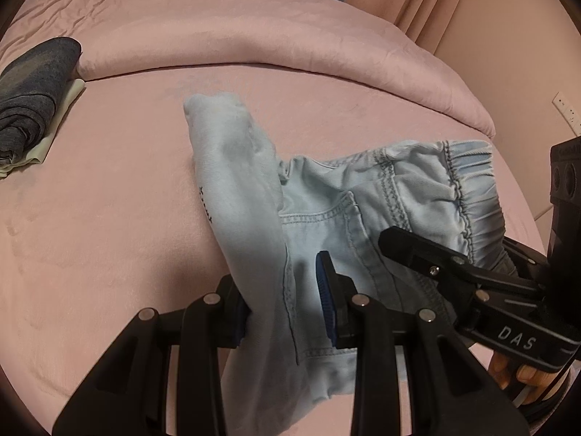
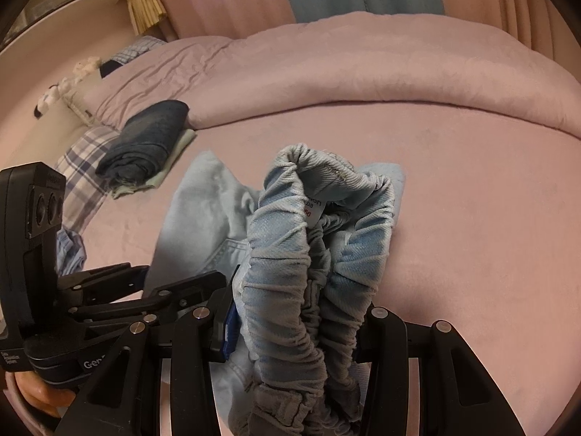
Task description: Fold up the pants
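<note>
Left wrist view: left gripper [image 1: 287, 301] clamped on a fold of soft, pale-blue denim pants [image 1: 250, 196], blue ribbed pads pinching cloth above the pink, velvety bed [image 1: 109, 218]. Gathered elastic waistband toward the right gripper [image 1: 417, 250], lettered "DAS".

Right wrist view: right gripper [image 2: 297, 312] pinching the bunched, ruched waistband [image 2: 290, 254]; white tag inside, print unreadable. Folded dark jeans [image 2: 145, 138] well apart, near the pink duvet [image 2: 326, 72].

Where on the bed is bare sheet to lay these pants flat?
Bare pink sheet lies between the light blue pants and the folded dark garment, and more right of the waistband. Crowded near the plaid pillow.
</note>
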Demonstrator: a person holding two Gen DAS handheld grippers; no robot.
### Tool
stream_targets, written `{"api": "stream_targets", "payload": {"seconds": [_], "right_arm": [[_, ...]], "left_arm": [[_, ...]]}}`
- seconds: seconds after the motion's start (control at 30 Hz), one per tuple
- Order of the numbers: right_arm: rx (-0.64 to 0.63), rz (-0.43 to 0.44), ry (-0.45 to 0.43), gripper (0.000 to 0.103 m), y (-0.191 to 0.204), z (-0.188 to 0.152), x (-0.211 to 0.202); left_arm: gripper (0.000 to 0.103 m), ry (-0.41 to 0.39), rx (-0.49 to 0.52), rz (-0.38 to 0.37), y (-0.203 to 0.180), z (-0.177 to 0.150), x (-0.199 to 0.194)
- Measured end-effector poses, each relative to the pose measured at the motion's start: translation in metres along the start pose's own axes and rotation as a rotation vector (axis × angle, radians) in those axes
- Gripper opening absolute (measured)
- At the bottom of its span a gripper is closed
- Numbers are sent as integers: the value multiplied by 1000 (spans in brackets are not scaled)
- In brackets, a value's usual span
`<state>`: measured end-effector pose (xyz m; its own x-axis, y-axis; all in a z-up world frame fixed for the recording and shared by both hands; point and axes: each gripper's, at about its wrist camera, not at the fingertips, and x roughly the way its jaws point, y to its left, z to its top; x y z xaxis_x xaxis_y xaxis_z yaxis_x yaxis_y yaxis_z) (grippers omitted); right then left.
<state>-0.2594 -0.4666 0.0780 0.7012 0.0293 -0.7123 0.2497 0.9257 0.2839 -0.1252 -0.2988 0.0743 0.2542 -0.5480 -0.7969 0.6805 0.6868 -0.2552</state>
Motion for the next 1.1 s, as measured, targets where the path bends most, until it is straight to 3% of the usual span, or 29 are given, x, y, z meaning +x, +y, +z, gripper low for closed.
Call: {"api": "stream_targets", "payload": {"seconds": [0.33, 0.47, 0.7, 1.1], "right_arm": [[53, -43, 63, 51, -21, -2, 19], [101, -68, 106, 59, -38, -7, 29], [155, -29, 120, 67, -55, -13, 28], [156, -57, 85, 70, -59, -23, -3]], "left_arm": [[36, 25, 17, 74, 11, -3, 15], [47, 57, 9, 115, 20, -9, 25], [72, 61, -13, 131, 34, -18, 27], [74, 48, -32, 145, 47, -32, 8]]}}
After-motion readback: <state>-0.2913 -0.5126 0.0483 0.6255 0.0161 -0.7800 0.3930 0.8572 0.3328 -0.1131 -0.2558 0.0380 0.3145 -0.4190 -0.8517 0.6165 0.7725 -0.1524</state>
